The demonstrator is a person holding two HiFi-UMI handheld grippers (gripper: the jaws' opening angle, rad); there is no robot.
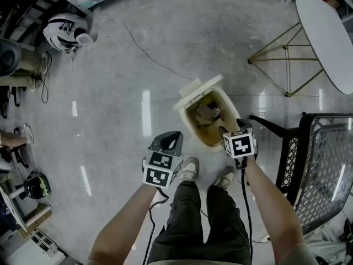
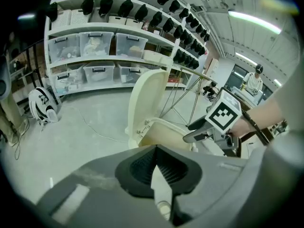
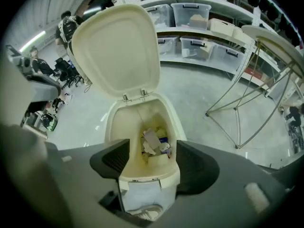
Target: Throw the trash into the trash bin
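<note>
Nearest the camera, the person's two shoes (image 1: 190, 169) are standing on the grey floor (image 1: 121, 93), with a forearm reaching forward on either side. The left gripper (image 1: 172, 137) is hovering over bare floor just left of the shoes. Its jaws are pressing together at the tips with nothing grasped between them (only a thin wedge of floor is showing behind the pads in the left gripper view). The right gripper (image 1: 226, 130) is hanging over the near rim of the trash bin (image 1: 183, 106), pointing steeply down. Its jaws are standing wide apart and holding nothing, and the bin's mouth is showing between them in the right gripper view.

The bin is sitting just ahead of the shoes, its cream lid (image 3: 116, 49) tilting up and back on its hinges. The trash (image 3: 153, 141), a small heap of crumpled paper and wrappers, is lying at the bottom inside the bin.

To the right, a black wire chair (image 1: 325, 164) is standing near the bin. Farther off, a white table (image 1: 325, 32) on thin metal legs is occupying the upper right, a cable (image 1: 138, 46) is trailing across the floor, and a white helmet (image 1: 66, 32) is resting at the far left.
</note>
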